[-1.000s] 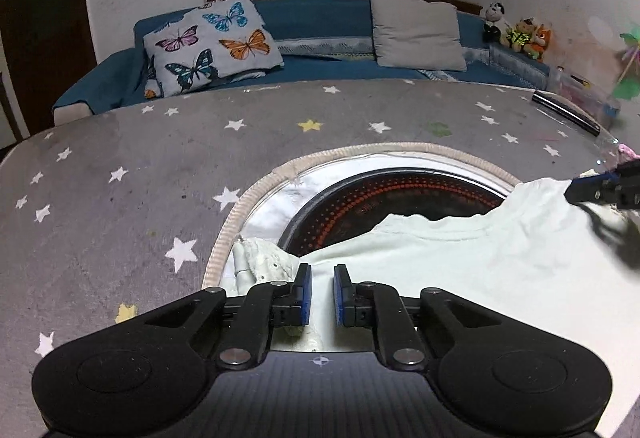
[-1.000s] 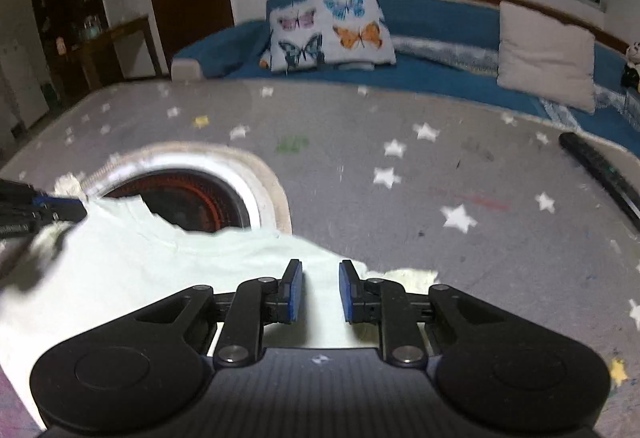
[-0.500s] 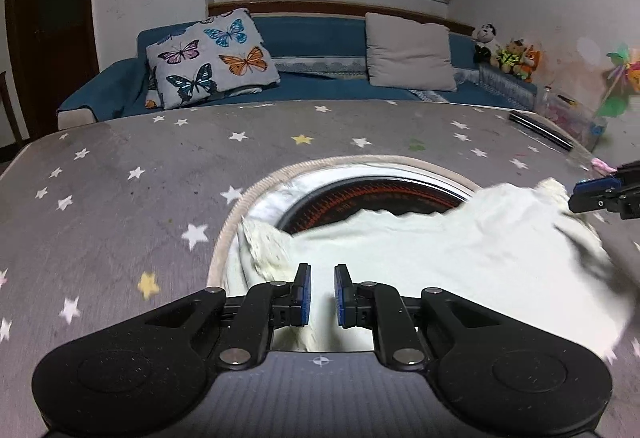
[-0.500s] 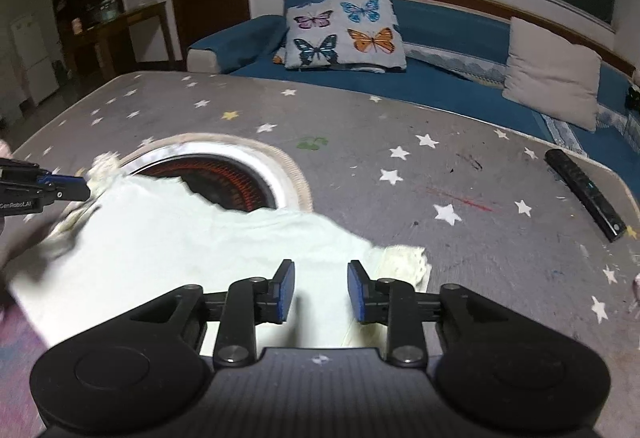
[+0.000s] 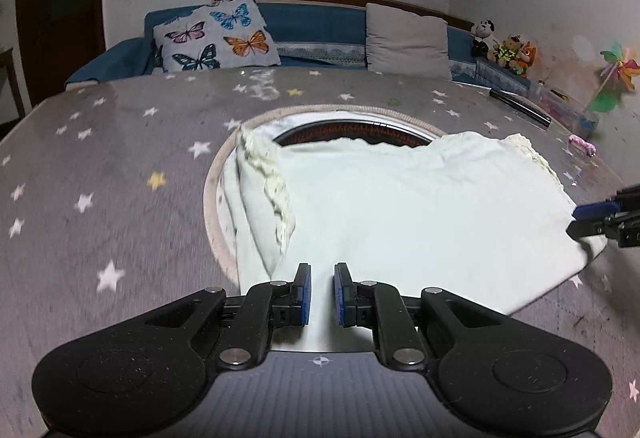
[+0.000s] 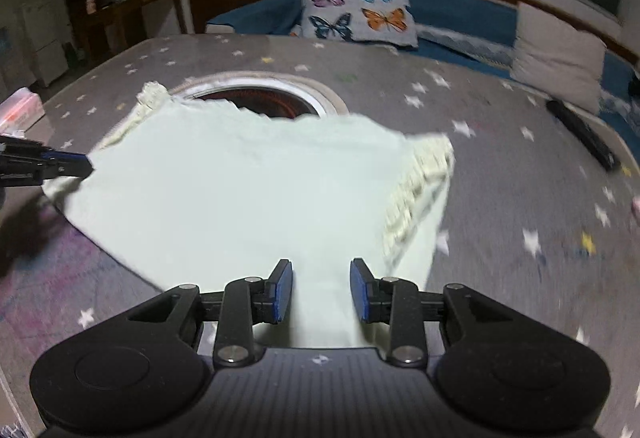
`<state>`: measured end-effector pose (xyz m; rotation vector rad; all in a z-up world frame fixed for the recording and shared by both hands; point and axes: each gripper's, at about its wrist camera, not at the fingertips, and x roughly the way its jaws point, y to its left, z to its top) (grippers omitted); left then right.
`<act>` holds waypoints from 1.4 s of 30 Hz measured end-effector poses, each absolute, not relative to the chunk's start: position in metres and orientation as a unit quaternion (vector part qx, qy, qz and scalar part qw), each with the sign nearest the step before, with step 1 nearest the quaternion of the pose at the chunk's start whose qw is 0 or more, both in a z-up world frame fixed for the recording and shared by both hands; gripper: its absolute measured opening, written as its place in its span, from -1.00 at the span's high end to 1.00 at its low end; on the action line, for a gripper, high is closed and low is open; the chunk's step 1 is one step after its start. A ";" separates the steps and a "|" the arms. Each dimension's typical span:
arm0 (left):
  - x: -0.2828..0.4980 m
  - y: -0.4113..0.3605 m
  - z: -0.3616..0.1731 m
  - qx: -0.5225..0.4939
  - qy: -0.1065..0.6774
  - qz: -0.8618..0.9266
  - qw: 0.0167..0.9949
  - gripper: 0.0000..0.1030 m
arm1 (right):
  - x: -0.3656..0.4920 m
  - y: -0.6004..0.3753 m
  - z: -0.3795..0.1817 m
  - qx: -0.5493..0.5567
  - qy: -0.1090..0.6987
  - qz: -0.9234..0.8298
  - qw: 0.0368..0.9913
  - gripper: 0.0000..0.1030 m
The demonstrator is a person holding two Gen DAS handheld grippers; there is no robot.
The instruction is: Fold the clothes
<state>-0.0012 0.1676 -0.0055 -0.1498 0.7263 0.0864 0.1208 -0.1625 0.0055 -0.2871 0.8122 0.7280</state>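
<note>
pale green shirt (image 5: 400, 205), frilled sleeves, spread on star-print table (image 5: 100, 165) | left gripper (image 5: 319, 294) narrow gap, right gripper (image 6: 321, 290) open wide, over hem | sofa (image 5: 320, 25) 12 o'clock

No text, label, brand, number or sign can be read in either view. The only marks are printed patterns: stars on the grey cover (image 5: 120, 157) and butterflies on the cushion (image 6: 356, 13); neither carries any lettering.
</note>
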 end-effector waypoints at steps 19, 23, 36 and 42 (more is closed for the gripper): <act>-0.048 0.160 0.002 -0.099 0.309 0.099 0.941 0.57 | 0.108 -0.198 0.000 -0.094 0.381 0.309 0.866 0.38; -0.043 0.162 -0.002 -0.103 0.316 0.116 0.936 0.21 | 0.110 -0.199 -0.001 -0.079 0.382 0.305 0.869 0.32; -0.042 0.166 -0.012 -0.120 0.334 0.103 0.929 0.79 | 0.110 -0.204 -0.007 -0.055 0.390 0.296 0.870 0.57; -0.061 0.159 -0.006 -0.125 0.340 0.081 0.929 0.81 | 0.097 -0.210 -0.004 -0.066 0.399 0.298 0.865 0.87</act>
